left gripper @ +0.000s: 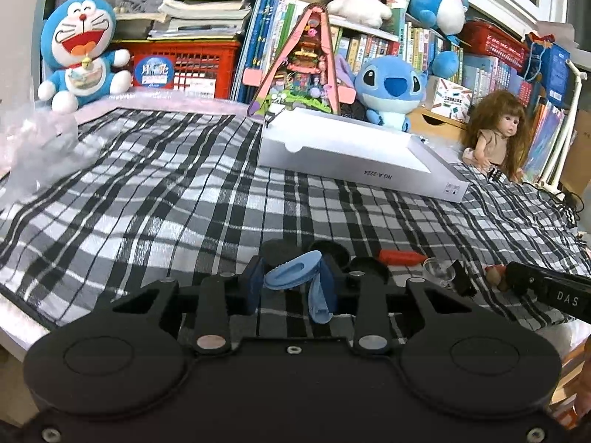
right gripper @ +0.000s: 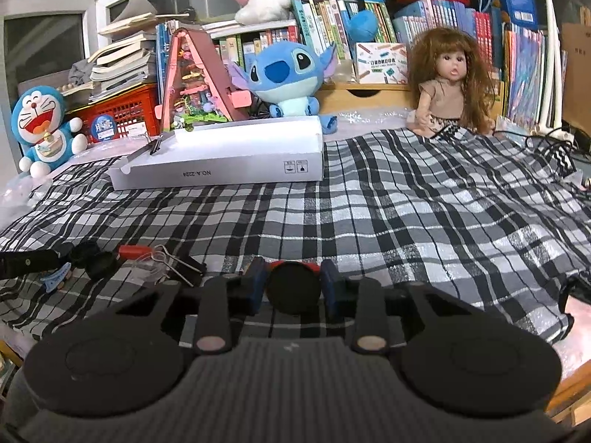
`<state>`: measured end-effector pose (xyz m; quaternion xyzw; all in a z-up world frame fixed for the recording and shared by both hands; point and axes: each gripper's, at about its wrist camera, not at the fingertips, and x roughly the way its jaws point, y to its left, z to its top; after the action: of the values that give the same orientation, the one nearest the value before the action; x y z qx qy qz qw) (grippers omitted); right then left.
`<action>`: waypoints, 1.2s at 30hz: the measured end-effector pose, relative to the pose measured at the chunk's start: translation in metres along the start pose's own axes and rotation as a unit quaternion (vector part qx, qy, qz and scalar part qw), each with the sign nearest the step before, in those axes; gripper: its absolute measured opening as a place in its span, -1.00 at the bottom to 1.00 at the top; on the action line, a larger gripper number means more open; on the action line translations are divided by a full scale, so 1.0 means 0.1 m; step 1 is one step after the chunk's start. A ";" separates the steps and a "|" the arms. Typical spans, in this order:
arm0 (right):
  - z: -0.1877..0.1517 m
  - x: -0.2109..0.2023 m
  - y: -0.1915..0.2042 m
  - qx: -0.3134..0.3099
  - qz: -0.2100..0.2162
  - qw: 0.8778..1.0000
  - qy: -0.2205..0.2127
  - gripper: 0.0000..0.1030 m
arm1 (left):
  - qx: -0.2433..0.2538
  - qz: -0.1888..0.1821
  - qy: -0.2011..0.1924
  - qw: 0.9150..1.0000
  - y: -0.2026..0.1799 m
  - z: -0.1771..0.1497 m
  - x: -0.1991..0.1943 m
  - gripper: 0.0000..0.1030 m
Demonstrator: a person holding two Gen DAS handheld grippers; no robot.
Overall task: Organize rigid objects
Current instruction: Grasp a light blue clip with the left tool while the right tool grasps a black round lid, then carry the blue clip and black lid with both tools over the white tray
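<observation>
Two grippers worked over plaid cloth (right gripper: 424,199), each with own small piece. White box (right gripper: 221,158) sat open at far side, probably drop spot for sorted bits, well apart from both. Right gripper (right gripper: 293,289) was clamped on black disc (right gripper: 293,291), pads squeezing its rim. Left gripper (left gripper: 291,284) was clamped on blue clip (left gripper: 291,271), gripped skewed. Leftovers lay beside them: orange piece (left gripper: 400,257), binder clip (right gripper: 188,267).
</observation>
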<state>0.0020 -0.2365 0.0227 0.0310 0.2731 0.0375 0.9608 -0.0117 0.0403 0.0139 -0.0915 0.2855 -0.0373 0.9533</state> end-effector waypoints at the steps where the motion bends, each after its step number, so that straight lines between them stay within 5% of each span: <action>1: 0.01 -0.01 0.00 0.000 0.000 1.000 -0.002 -0.29 | 0.000 -0.002 -0.001 1.000 -0.01 0.02 -0.01 -0.40; 19: 0.47 0.11 0.07 0.008 0.022 1.000 0.006 -0.29 | 0.054 -0.017 0.008 0.998 -0.20 0.73 0.32 -0.40; 36: 1.43 1.04 0.14 0.028 0.050 0.994 0.094 -0.29 | 0.026 -0.033 0.096 0.994 -0.35 1.73 1.45 -0.40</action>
<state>0.1653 -0.2189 0.0908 0.0679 0.3617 0.0801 0.9264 0.2041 0.0149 0.0846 -0.0723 0.3712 -0.0852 0.9218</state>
